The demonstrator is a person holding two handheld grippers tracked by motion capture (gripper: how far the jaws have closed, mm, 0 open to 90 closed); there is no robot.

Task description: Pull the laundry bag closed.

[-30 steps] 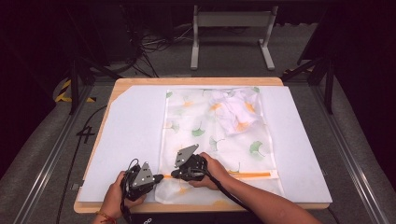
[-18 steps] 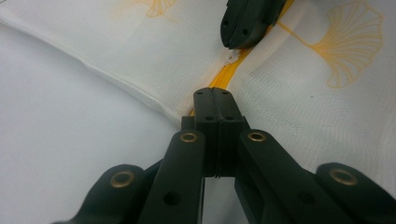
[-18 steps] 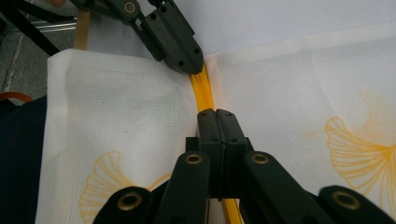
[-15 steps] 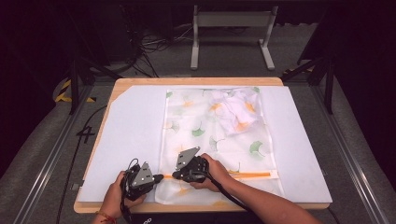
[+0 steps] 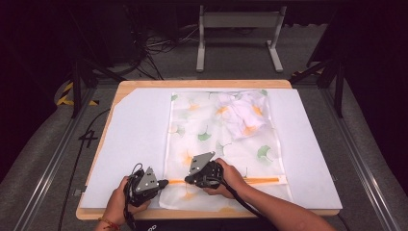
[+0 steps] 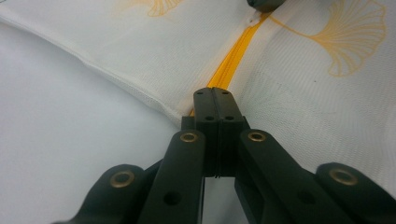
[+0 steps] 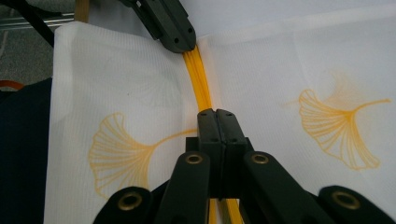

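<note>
White sheeting covers the wooden table (image 5: pixel 103 144), and the mesh laundry bag (image 5: pixel 211 139) lies flat along its middle with a bundled cloth (image 5: pixel 245 115) inside at the far end. Your left gripper (image 6: pixel 215 100) is clamped on the orange zipper (image 6: pixel 231 58) at the bag's corner; your right gripper (image 7: pixel 216 119) is pinched shut on the zipper further along. Keep the left anchor taut and low, and draw the right straight along the track so the mesh doesn't bunch. Whether the right jaws hold the slider pull or just tape is hidden beneath them.
</note>
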